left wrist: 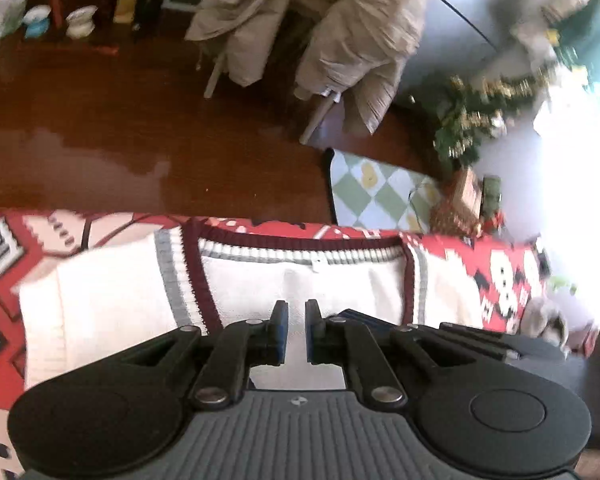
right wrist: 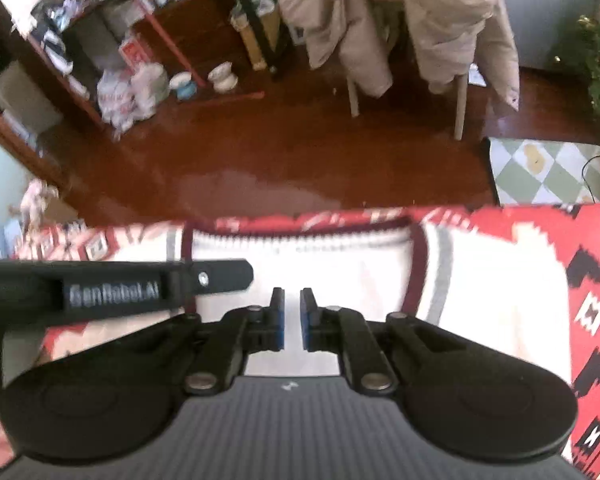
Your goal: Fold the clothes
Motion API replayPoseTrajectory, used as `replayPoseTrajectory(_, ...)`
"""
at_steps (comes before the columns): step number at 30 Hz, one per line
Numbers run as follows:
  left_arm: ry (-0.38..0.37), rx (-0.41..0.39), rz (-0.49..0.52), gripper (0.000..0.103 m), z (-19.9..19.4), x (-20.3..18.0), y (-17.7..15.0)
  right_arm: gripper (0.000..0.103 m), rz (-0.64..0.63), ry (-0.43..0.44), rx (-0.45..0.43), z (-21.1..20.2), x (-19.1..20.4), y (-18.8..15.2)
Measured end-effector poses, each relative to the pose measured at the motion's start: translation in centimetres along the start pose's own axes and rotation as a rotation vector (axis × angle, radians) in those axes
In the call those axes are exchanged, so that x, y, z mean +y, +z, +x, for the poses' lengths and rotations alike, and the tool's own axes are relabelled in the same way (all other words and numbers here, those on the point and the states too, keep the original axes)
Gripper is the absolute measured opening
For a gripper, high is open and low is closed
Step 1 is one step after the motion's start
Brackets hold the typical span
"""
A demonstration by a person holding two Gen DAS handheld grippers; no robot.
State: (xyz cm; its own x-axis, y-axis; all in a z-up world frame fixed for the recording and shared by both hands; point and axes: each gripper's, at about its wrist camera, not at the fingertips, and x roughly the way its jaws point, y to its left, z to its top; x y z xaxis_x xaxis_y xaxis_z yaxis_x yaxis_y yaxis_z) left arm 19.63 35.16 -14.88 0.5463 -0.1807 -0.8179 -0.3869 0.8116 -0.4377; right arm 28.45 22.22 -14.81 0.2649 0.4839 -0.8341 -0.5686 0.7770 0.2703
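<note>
Lying flat on a red patterned cloth (left wrist: 500, 264), the white V-neck sweater (left wrist: 300, 280) shows its maroon-trimmed collar. Left gripper (left wrist: 296, 332) and right gripper (right wrist: 292, 318) hover above it, both clenched, grasping nothing.

Left gripper (left wrist: 296, 330) and right gripper (right wrist: 292, 318) are built alike: black linkage arms, silver pivot pins, blue pads on black fingers, ribbed grey housing flanked by round black discs. White "GenRobot.AI" lettering is printed on the left unit's black arm.
</note>
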Motion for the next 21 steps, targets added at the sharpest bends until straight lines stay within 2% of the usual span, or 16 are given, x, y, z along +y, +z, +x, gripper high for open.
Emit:
replayPoseTrajectory(2,0.01,-0.017,0.015,0.006,0.5,0.3,0.6,0.007,-0.033,0.002,-0.023,0.4,0.5,-0.3)
replayPoseTrajectory(8,0.016,-0.036,0.062,0.006,1.5,0.3,3.2,0.005,-0.095,-0.004,-0.062,2.1,1.1,1.8)
replayPoseTrajectory(10,0.032,-0.056,0.063,0.007,0.5,0.2,3.4,0.009,-0.08,-0.016,-0.072,1.7,1.1,2.1)
replayPoseTrajectory(13,0.049,-0.059,0.077,0.007,-1.2,0.3,2.4,0.011,-0.025,-0.032,-0.076,0.2,0.5,1.7)
replayPoseTrajectory(17,0.068,-0.007,0.067,0.007,-1.6,1.3,0.0,0.011,0.018,-0.095,-0.046,-1.7,-1.0,-0.3)
replayPoseTrajectory(21,0.083,-0.041,0.088,0.007,-1.4,1.6,-0.4,0.008,0.01,-0.122,-0.043,-1.5,-1.9,-0.9)
